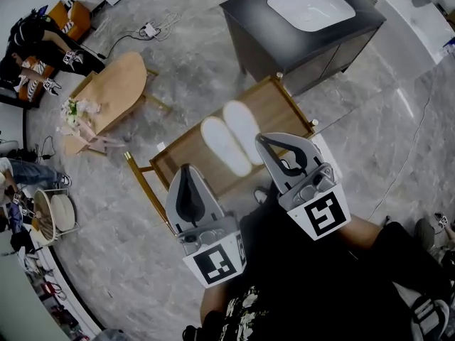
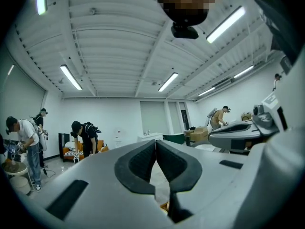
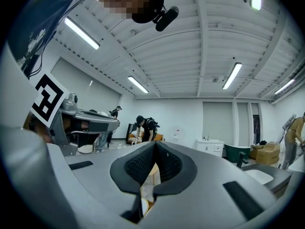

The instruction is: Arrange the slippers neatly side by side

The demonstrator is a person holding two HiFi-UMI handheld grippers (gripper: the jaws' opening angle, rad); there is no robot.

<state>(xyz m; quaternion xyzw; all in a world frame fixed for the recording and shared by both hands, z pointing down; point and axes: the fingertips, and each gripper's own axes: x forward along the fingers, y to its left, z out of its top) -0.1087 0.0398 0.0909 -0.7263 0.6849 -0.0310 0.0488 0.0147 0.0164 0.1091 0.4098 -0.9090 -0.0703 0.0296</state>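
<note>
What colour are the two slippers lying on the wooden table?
The slippers are plain white, seen best in the head view.

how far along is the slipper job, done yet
Done: the slippers lie side by side, lined up, on the wooden table. In hand: nothing. The left gripper and right gripper are both shut and empty, off the slippers. Left: nothing obvious; the job looks finished.

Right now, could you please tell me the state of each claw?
Left claw: closed, holding nothing.
Right claw: closed, holding nothing.
</note>
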